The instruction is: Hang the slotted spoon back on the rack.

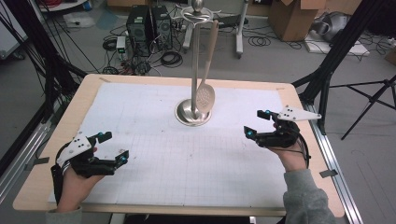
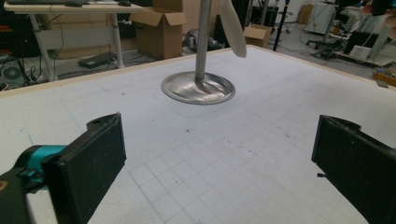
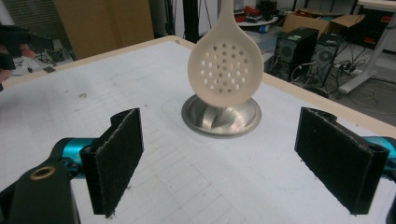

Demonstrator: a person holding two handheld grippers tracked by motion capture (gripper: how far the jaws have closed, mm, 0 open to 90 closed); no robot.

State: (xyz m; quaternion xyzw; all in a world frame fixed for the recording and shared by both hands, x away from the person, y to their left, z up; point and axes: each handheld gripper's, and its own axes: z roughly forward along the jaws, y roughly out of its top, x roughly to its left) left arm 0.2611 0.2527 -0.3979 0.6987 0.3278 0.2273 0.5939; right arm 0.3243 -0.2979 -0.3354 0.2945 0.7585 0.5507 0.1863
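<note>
Toward the bench's (image 1: pixel 56 154) far edge, a cream perforated plastic skimmer (image 1: pixel 205 97) hangs from a polished steel stand (image 1: pixel 193 112). Both left tongs (image 1: pixel 114 146) and right tongs (image 1: pixel 256 123) are spread apart and empty; a sideways grab could likely swing the skimmer off its hook or tip the stand.

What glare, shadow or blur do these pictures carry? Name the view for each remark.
High view: even light, soft glare on the stand's steel base, the left claw and right claw slightly soft. Left gripper view: bright streaks on the base, the near pads coarse but sharp. Right gripper view: the slotted spoon sharp, with its reflection in the base.
</note>
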